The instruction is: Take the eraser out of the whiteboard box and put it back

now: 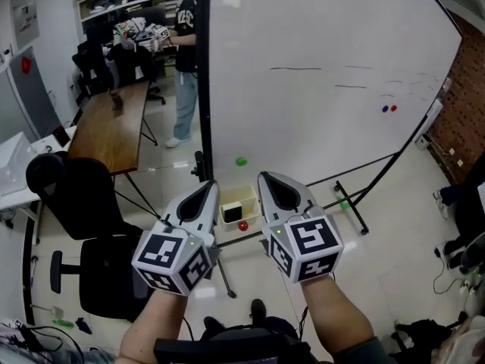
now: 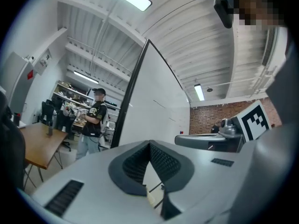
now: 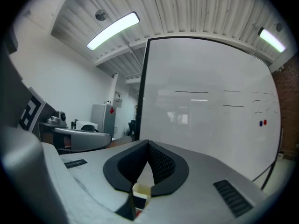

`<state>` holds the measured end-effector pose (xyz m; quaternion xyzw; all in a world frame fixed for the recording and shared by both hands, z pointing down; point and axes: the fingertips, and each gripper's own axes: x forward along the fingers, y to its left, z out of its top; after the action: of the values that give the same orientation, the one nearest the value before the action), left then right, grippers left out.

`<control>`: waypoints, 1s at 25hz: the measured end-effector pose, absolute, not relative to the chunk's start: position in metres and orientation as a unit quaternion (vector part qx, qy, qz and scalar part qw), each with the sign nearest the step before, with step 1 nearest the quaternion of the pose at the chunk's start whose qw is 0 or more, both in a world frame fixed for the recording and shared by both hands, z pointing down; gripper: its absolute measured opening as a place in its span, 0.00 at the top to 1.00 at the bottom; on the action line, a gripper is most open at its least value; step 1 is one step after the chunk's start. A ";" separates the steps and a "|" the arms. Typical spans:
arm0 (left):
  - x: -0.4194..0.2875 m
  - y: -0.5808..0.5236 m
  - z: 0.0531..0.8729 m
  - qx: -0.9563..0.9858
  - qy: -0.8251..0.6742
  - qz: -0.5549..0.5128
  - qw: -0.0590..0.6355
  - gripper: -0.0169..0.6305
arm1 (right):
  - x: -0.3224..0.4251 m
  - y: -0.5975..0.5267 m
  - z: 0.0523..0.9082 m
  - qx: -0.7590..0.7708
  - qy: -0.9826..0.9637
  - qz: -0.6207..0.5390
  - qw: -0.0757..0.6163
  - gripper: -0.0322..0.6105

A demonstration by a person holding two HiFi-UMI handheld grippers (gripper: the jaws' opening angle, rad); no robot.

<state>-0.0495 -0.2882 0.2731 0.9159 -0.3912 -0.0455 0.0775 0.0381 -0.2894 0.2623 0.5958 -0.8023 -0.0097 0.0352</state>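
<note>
Faint strokes [image 1: 295, 69] (too small to read) cross the whiteboard [image 1: 326, 127] above its box [image 1: 227, 217].

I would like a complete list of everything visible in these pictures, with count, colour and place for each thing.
whiteboard: one, white, upright ahead.
whiteboard box: one, cream, at the board's foot.
eraser: one, black, inside the box.
small round thing: one, red, at the box's near edge.
green magnet: one, low on the board.
magnet pair: two, blue and red, board's right side.
table: one, brown wood, left.
office chairs: two, black, near left.
person: one, dark top, beyond the table.
left tongs: grey, shut, empty.
right tongs: grey, shut, empty.
</note>
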 end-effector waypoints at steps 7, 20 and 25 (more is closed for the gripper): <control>0.039 -0.250 0.282 0.945 -0.314 -0.030 0.088 0.95 | 0.131 -0.232 0.265 0.661 -0.750 0.012 0.026 0.94; 0.134 -0.163 0.287 0.892 -0.447 -0.027 0.063 0.95 | 0.243 -0.155 0.277 0.546 -0.838 0.020 -0.003 0.94; 0.128 -0.128 0.291 0.864 -0.499 -0.011 0.064 0.95 | 0.255 -0.133 0.285 0.508 -0.861 0.039 -0.010 0.94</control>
<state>0.1276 -0.1277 0.2908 0.8641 -0.4992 -0.0112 0.0639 0.2554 -0.1332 0.2849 0.5076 -0.8606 0.0392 -0.0098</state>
